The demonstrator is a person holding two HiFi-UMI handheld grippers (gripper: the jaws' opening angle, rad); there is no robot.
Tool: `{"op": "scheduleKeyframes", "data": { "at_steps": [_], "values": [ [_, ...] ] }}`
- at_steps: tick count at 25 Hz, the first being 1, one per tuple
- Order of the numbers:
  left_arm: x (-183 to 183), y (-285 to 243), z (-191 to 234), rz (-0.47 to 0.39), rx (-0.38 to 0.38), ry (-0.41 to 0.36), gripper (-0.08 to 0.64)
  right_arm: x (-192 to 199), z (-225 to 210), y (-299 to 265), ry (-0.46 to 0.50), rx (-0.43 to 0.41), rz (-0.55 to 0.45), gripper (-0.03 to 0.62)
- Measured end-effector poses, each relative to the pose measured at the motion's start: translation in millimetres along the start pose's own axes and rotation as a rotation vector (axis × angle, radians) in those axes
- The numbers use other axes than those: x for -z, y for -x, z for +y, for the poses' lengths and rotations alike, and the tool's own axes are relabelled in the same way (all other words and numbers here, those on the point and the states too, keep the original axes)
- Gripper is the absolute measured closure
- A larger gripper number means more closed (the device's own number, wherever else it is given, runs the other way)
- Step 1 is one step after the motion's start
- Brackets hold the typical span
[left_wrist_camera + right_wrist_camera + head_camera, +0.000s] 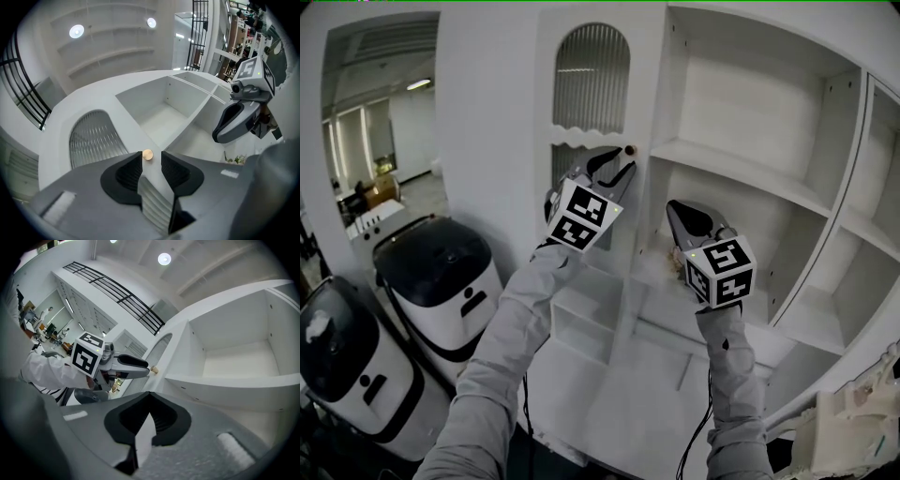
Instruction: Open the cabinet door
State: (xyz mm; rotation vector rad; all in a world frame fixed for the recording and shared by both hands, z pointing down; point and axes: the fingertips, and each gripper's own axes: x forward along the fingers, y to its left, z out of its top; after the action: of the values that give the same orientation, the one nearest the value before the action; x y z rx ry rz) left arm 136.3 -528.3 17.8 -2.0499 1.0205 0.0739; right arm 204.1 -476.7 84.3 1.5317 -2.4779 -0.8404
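While our left gripper (pixel 151 161) holds its fingers released, the small wooden knob (pixel 147 154) just at their tips, the cabinet door (pixel 591 141) stands upright left of the shelves (pixel 741 169), long axis vertical, face toward us, knob on its right edge. Our right gripper (pixel 147 404) hovers nearer, fingers clenched on nothing.

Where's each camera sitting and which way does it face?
Head view: on the person's head, looking down at the white cabinet; grey sleeves, left gripper and right gripper show.
Left gripper view: on the left gripper, looking along its open jaws at the wooden knob; right gripper at right.
Right gripper view: on the right gripper, looking along its closed jaws at the shelves; left gripper at left.
Shared: all three show the knob.
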Motion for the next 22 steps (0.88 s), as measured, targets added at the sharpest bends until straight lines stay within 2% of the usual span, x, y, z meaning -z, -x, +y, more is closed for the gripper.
{"op": "scheduleKeyframes", "data": {
  "at_steps": [8,11,22],
  "values": [
    [-4,-17,0,-0.006,0.007,0.030,0.396,4,-9,-2,-0.022,0.007,0.001,0.589],
    [-5,-20,3,-0.009,-0.009,0.036,0.439,5,-13,-1,-0.019,0.013,0.002,0.589],
    [6,-25,7,-0.019,-0.072,0.073,0.468,-1,-13,-1,0.000,-0.001,-0.010,0.589]
  ]
}}
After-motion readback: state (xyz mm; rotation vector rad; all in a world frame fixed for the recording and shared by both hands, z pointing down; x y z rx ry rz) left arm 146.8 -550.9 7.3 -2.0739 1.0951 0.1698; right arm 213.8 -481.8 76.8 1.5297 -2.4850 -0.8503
